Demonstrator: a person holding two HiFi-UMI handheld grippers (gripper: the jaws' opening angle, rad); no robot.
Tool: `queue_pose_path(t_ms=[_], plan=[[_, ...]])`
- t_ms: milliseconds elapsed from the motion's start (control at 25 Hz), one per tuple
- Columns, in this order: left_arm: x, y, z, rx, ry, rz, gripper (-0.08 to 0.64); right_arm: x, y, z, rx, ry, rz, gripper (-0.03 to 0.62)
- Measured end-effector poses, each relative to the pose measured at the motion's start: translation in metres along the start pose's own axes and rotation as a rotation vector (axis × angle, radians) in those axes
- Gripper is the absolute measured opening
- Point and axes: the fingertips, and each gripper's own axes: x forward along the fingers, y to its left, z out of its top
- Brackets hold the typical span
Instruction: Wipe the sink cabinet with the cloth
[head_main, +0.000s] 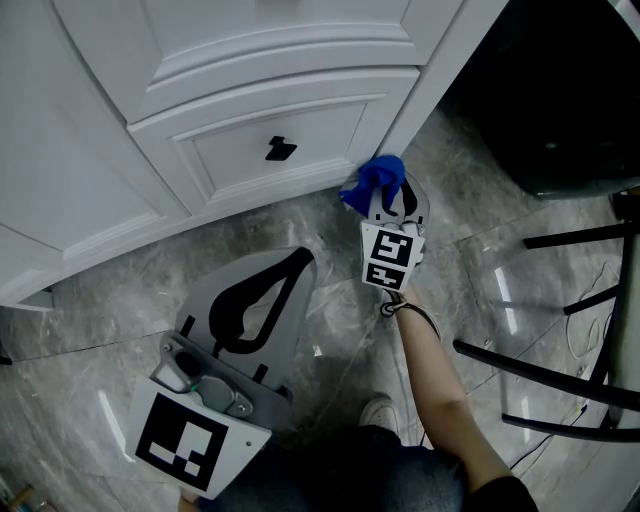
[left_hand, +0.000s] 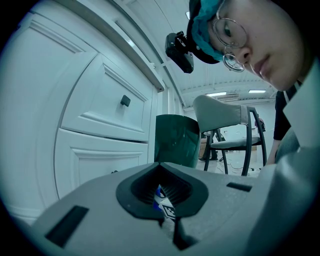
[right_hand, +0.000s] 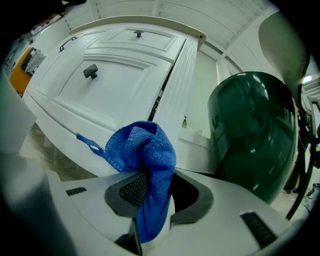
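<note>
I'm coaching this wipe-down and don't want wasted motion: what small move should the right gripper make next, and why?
Probably ease the right gripper forward until the cloth presses flat on the lower drawer front. Its jaws are clamped on the cloth, which sits bunched by the drawer's lower corner near the cabinet's end, and firm contact with the panel isn't evident.

Grey marbled floor tiles (head_main: 120, 300) run under a dark green bin (right_hand: 255, 135). Just beside the bin stands the white panelled sink cabinet (head_main: 250, 90) — a small dark knob (head_main: 280, 150) on its drawer front. Behind the bin is a grey-backed chair (left_hand: 222, 112) on black legs. Far beyond the bin, ceiling strip lights (left_hand: 217, 94) glow — bright white.
</note>
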Motion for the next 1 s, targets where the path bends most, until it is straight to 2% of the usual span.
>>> queue_pose_path(t_ms=[1000], plan=[[0.001, -0.004, -0.001, -0.003, 0.005, -0.012, 0.003, 0.011, 0.024, -0.075, 0.037, 0.218, 0.096, 0.115]])
